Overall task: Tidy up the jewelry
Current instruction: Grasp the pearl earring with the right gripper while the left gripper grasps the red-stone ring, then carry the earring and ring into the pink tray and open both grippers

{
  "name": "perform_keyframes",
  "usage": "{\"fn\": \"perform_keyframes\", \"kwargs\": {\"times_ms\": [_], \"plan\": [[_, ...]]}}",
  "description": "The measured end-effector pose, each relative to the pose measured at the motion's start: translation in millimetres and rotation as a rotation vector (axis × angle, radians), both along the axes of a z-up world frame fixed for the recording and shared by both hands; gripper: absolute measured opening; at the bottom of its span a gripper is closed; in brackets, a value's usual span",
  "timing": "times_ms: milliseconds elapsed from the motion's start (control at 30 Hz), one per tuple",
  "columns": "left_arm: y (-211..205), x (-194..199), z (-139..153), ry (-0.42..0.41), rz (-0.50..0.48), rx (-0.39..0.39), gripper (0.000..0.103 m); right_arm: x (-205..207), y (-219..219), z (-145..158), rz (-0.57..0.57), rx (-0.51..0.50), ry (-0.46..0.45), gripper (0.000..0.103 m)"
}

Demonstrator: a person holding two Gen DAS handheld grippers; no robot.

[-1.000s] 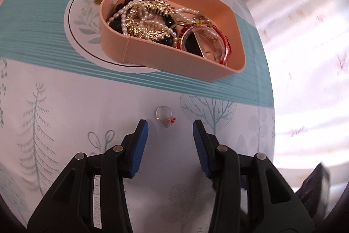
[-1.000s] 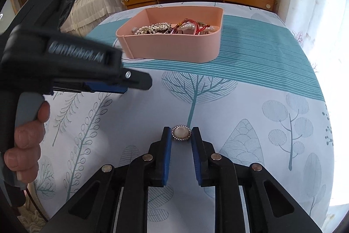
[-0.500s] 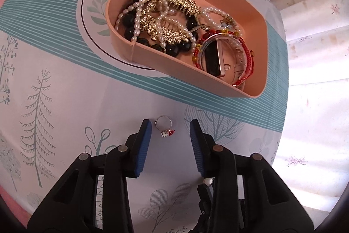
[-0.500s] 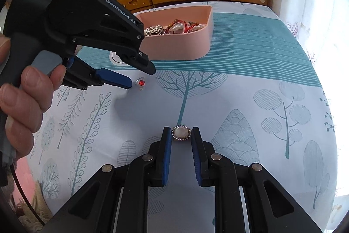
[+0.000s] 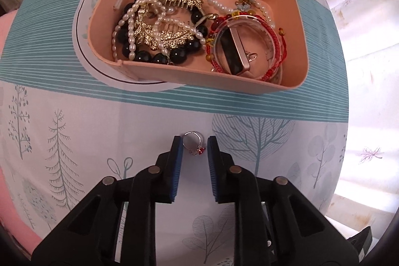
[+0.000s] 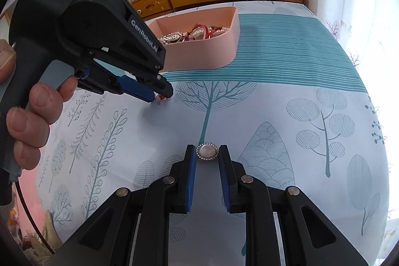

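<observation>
A pink tray point(image 5: 296, 76) holds gold, black, pearl-white and red jewelry; the cloth point(image 5: 87, 141) is white with teal stripes and tree prints; hand-held gripper pads point(image 5: 176, 166) are blue.

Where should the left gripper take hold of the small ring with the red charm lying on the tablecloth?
Grip the ring across its thin silver band, coming almost straight down. It lies flat on the tablecloth, so only the band's outer edges offer a hold; the red charm sits at the near side, so pinch beyond it. The left gripper, whose jaws have just been closing, already straddles the band, with small gaps showing.
</observation>
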State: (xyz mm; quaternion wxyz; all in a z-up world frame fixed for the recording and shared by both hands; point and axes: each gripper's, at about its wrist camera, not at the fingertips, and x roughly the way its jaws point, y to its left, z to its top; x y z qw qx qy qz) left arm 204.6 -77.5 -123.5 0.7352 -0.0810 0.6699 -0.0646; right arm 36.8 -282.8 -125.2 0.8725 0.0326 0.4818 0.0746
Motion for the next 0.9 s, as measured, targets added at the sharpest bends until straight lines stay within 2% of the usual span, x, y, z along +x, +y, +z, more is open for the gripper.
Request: {"fn": "perform_keyframes", "kwargs": {"times_ms": [233,667,900], "plan": [[-2,4,-1,0.007,-0.022,-0.012,0.007,0,-1,0,0.001,0.004,-0.002,0.018],[5,-1,7,-0.039,-0.080,0.001,0.006,0,1,1,0.004,-0.009,-0.001,0.018],[16,-2,31,-0.059,-0.090,-0.037,0.006,2,2,2,0.001,-0.011,0.005,0.018]]}}
